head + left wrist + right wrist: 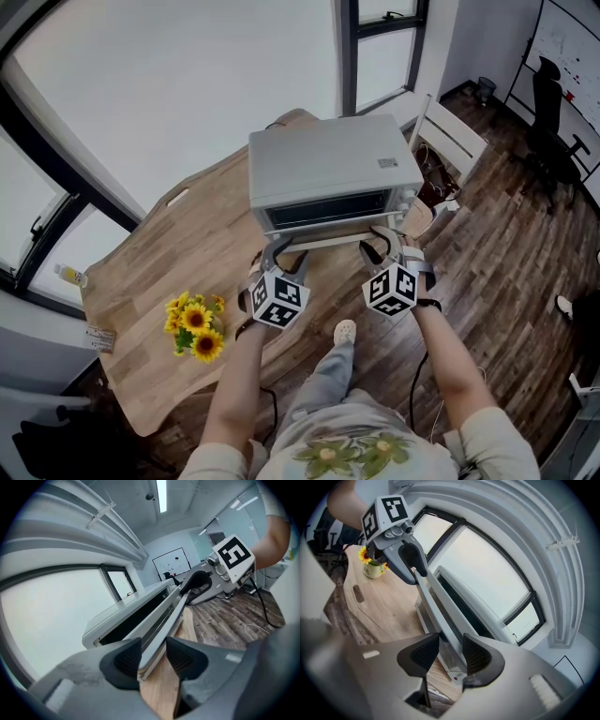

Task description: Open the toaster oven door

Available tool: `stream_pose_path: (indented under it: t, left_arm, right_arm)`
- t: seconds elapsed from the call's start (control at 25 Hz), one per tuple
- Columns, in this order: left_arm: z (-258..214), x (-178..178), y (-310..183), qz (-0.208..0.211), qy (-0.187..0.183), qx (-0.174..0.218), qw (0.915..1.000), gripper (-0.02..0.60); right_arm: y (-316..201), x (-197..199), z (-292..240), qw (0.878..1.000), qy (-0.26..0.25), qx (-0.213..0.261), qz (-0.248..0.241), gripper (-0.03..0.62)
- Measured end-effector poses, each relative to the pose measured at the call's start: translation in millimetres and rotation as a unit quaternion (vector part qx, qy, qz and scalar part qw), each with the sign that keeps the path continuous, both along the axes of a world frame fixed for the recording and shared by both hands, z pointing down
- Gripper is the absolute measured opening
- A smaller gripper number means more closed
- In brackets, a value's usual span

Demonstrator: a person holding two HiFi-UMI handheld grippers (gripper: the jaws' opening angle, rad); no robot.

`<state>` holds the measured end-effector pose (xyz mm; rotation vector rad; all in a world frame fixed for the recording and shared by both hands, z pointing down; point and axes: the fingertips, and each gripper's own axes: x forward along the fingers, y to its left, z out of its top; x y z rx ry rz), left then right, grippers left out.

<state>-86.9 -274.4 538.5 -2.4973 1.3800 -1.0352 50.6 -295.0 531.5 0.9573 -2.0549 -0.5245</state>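
Silver oven, honey-toned wood, yellow blooms.

The toaster oven [333, 164] is pale silver-grey, and the door [159, 625] between the fingers is the same grey over a dark window. The left gripper [278, 251] and right gripper [380, 246] are dark grey with black ribbed pads [129, 658] and black-and-white square markers [279, 302]. Beneath the fingertips the table [141, 281] is light wood grain. Left of the left fingers, the sunflowers [195, 328] are yellow with brown centres.

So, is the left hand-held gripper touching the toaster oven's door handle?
Touching: the left gripper view shows the pads of the left hand-held gripper pressing the door handle.
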Motion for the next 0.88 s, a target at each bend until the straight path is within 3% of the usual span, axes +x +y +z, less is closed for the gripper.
stream_pose_path:
  t: [0.88]
  left_arm:
    - [14.5, 4.4, 24.4, 0.0, -0.003, -0.009, 1.0, 0.172]
  right_arm:
    - [22.9, 5.0, 14.6, 1.0, 0.014, -0.013, 0.005, 0.152]
